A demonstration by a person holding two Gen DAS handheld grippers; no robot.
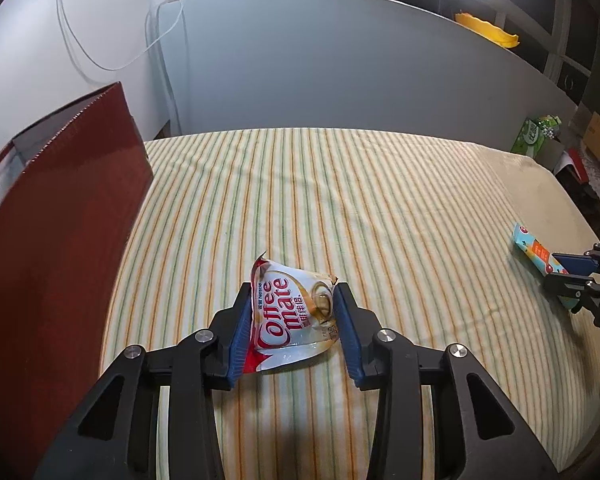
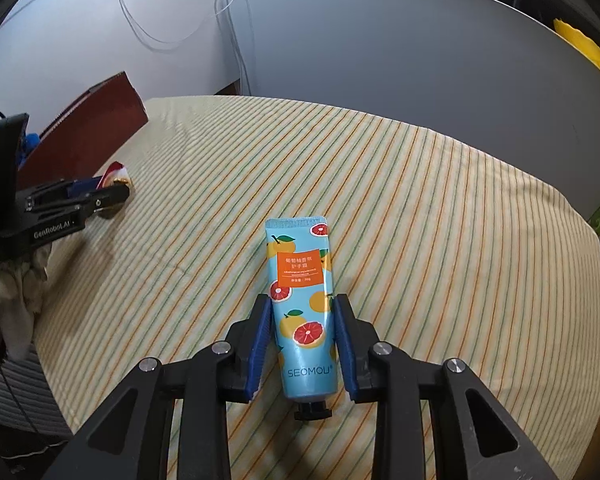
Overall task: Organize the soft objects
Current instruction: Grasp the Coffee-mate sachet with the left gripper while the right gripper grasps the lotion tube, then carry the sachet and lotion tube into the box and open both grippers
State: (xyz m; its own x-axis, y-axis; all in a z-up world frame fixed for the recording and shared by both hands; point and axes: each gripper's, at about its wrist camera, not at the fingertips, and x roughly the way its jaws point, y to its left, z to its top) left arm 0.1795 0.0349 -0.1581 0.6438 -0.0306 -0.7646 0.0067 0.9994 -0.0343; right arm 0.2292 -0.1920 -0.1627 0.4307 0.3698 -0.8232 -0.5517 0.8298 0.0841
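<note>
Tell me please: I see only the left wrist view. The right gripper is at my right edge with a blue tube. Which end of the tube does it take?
Observer: The right gripper straddles the lower half of the hand cream tube. The black cap points back toward the gripper's body, and the crimped end points away.
Operator: Do the pads touch it?
Observer: The pads seem to touch both sides of the tube, which lies flat on the striped cloth.
Operator: Is something near my left gripper that I cannot see?
Observer: A crumpled pale rag lies beside the left gripper, which holds the Coffee mate packet.
</note>
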